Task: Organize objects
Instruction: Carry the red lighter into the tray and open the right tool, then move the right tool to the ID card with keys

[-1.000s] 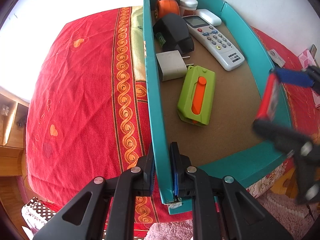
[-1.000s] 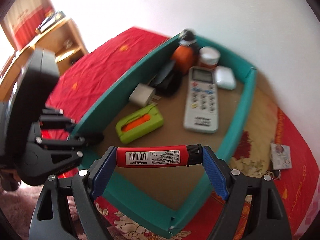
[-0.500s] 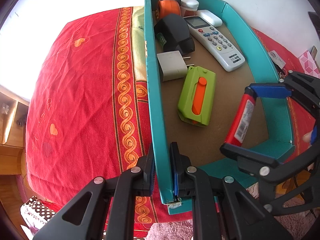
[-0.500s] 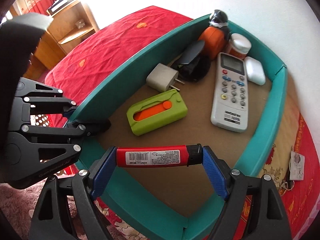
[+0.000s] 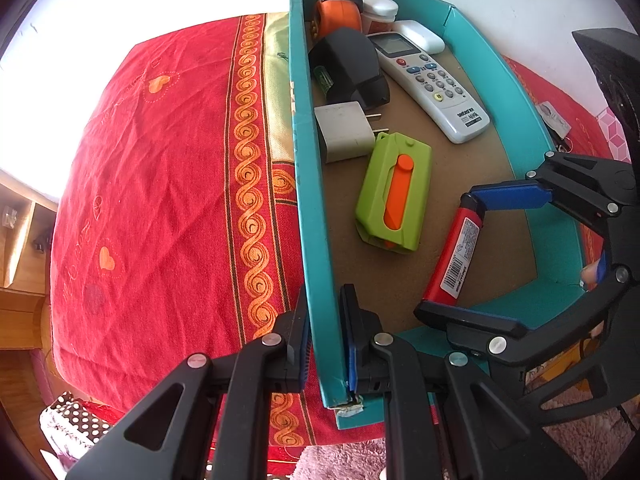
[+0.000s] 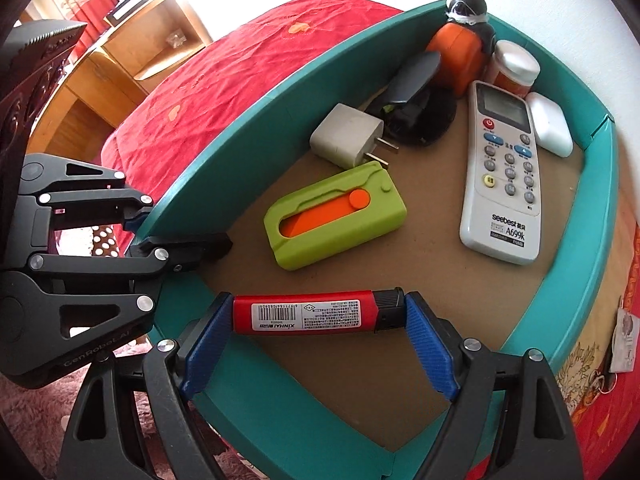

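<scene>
Right gripper (image 6: 318, 312) clamps red lighter (image 6: 316, 313) endwise; left gripper (image 5: 325, 336) pinches tray wall (image 5: 316, 264); barcode readable right view.

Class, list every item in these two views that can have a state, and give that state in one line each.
Left gripper: shut on teal tray wall.
Right gripper: shut on red lighter.
Red cylindrical lighter: held by its ends, above tray floor.
Teal open-top tray: on red bedspread, wall clamped.
Green plastic case: lying flat, orange slider at one end.
White remote control: face up, screen blank.
</scene>
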The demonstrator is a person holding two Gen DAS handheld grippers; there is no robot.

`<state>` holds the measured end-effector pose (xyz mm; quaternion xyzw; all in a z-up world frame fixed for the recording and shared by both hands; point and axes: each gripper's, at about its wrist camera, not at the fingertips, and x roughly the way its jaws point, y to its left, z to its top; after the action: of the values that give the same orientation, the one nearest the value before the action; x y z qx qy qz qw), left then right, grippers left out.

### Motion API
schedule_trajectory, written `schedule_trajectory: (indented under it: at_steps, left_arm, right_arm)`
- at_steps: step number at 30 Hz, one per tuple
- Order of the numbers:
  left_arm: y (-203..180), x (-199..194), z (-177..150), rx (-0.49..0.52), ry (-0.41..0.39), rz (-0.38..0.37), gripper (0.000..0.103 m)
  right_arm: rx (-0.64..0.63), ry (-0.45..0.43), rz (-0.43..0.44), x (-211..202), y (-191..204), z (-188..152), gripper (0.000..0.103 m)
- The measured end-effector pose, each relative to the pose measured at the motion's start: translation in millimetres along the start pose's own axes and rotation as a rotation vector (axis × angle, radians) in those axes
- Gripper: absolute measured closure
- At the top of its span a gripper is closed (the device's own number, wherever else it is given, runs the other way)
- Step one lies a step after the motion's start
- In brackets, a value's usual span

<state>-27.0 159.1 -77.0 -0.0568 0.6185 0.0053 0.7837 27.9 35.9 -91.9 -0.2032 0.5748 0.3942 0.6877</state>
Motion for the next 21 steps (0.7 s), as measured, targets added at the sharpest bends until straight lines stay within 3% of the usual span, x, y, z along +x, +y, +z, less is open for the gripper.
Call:
schedule_trajectory:
  at_steps: [8, 21]
  left_arm:
    - [-1, 0, 0, 0.000, 0.000, 0.000, 0.091]
    - [0, 1, -1, -0.003, -0.002, -0.001, 0.091]
  right_arm:
    - [-0.001, -0.021, -0.009, -7, 2, -2, 0.017]
    - [0.066, -0.126, -0.037, -57, -12, -14, 0.016]
